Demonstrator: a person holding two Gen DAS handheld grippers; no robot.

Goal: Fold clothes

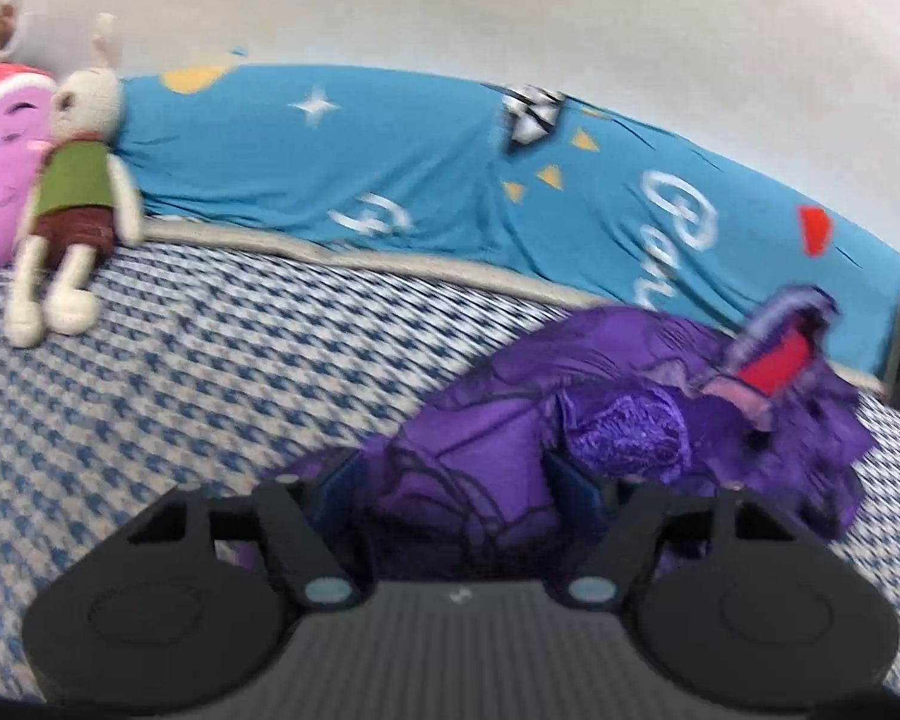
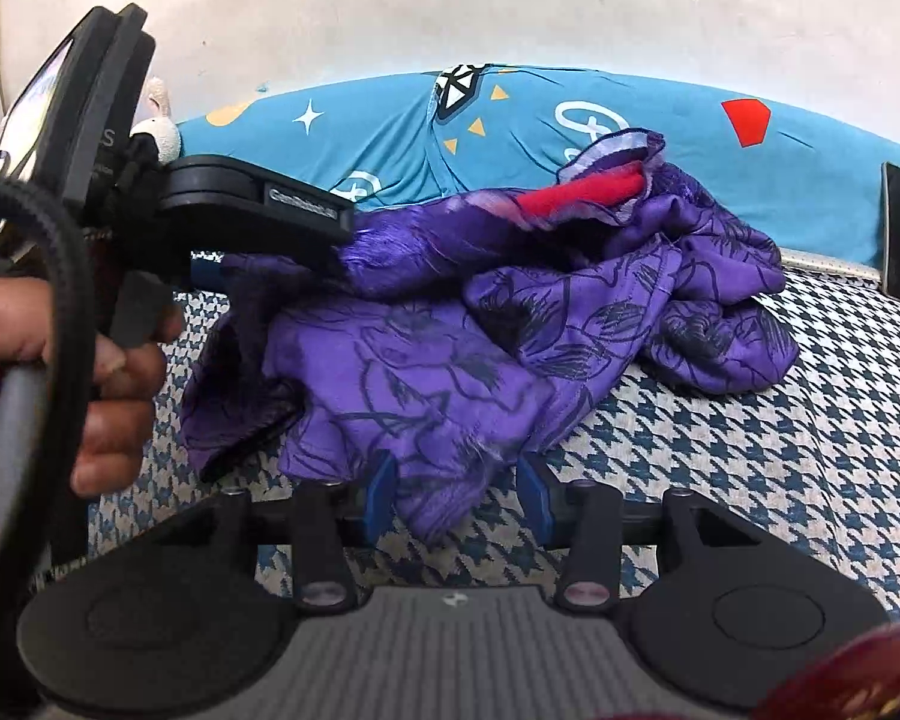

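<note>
A: Purple garment (image 2: 426, 360) first, working out from each gripper: the right gripper (image 2: 457, 495) has its 2 blue fingers apart, with a hanging edge of the cloth drooping between them. I can't tell that either pad is pressing on it.

B: And the left gripper (image 1: 456, 486)?

A: Its fingers also stand apart, with purple fabric bunched between and over them. That view is blurred, so whether it pinches anything is beyond me. In the right wrist view a hand (image 2: 60, 372) grips the handle of that tool, whose body reaches over the top of the heap.

B: Where does the cloth lie?

A: In a rumpled mound on the houndstooth bedspread (image 2: 750, 450), with something red (image 2: 576, 195) tucked in its upper folds. Behind it runs a blue printed pillow (image 1: 330, 168); a stuffed rabbit (image 1: 72, 192) and a pink plush (image 1: 0, 180) sit well apart at the far left.

B: Progress?

A: I'd judge barely begun. No flat panel, no straight crease, 0 folds visible. Spreading it out and every fold are left to do
</note>
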